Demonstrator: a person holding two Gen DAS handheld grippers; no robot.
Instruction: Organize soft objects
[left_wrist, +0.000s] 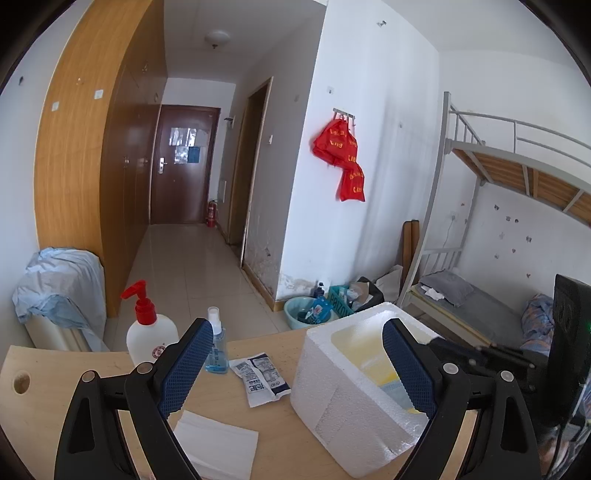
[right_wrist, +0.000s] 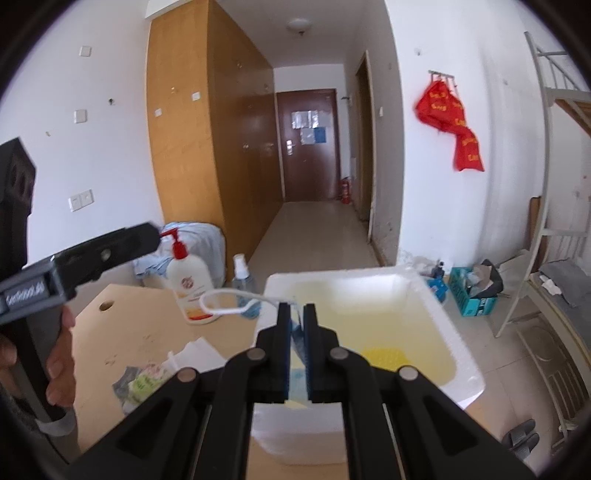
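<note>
Holding a face mask (right_wrist: 296, 334) by its blue body, we keep the right gripper (right_wrist: 296, 325) clamped, with the white ear loop (right_wrist: 221, 301) trailing left over the rim of the foam box (right_wrist: 461, 354). The mask hangs directly above the box's near-left corner, its long axis roughly vertical between the jaws, so the coming move is likely a short forward and downward placement. The left gripper (left_wrist: 295, 363) is spread wide and empty above the counter (left_wrist: 66, 373), nearer to the sachets (left_wrist: 260, 374) and folded tissue (left_wrist: 218, 443) beside the box.
</note>
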